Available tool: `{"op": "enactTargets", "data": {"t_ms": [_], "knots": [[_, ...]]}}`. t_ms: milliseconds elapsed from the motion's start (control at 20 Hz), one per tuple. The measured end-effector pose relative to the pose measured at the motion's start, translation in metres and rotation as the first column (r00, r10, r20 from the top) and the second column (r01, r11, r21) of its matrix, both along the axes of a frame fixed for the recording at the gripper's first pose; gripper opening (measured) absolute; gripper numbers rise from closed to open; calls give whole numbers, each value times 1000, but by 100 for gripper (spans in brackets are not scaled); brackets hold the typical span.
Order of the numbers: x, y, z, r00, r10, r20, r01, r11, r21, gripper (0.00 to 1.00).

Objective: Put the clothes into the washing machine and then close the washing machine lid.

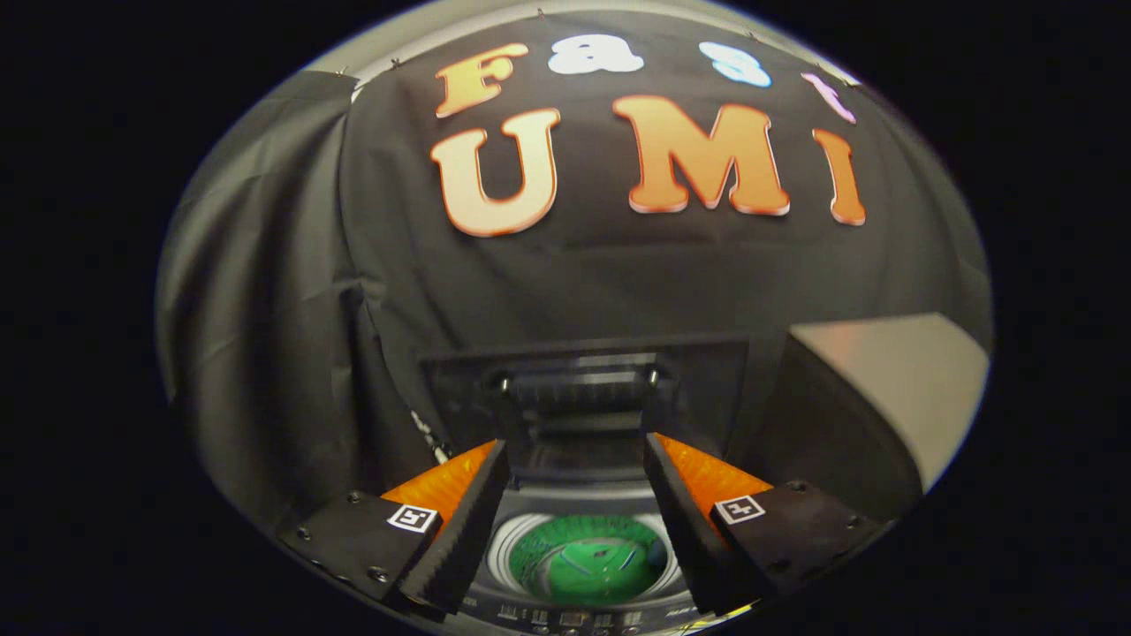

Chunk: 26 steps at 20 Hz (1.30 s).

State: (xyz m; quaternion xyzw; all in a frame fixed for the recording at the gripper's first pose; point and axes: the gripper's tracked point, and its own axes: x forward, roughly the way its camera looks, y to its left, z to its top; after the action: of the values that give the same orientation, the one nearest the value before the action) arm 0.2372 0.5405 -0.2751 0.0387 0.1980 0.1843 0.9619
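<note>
A top-loading washing machine stands below and ahead of me against the booth's black cloth wall. Its dark lid is raised upright at the back. Down in the round drum lies a green garment, seen between and below my fingers. My gripper hovers above the drum opening, open, with nothing between its fingers. The two fingers frame the lid's lower edge and handle. The machine's control strip runs along the near rim.
A pale boxy surface stands to the right of the machine, its dark side facing the lid. Black cloth hangs in folds on the left of the machine.
</note>
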Motion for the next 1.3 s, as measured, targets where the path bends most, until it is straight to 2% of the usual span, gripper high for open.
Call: {"op": "enactTargets", "data": {"t_ms": [200,350,450,850,1200,1250,1300], "knots": [[54,-14,71,988,-59,143,53,998,45,98],[89,-19,82,985,-66,160,61,998,36,98],[103,-15,74,989,-66,133,60,997,52,98],[177,-6,2,997,-75,-13,75,997,-5,98],[192,-9,-45,993,-107,-44,102,990,-95,98],[187,-9,-56,993,-92,-74,85,991,-99,98],[196,-12,-48,994,-111,-10,110,992,-68,98]]}}
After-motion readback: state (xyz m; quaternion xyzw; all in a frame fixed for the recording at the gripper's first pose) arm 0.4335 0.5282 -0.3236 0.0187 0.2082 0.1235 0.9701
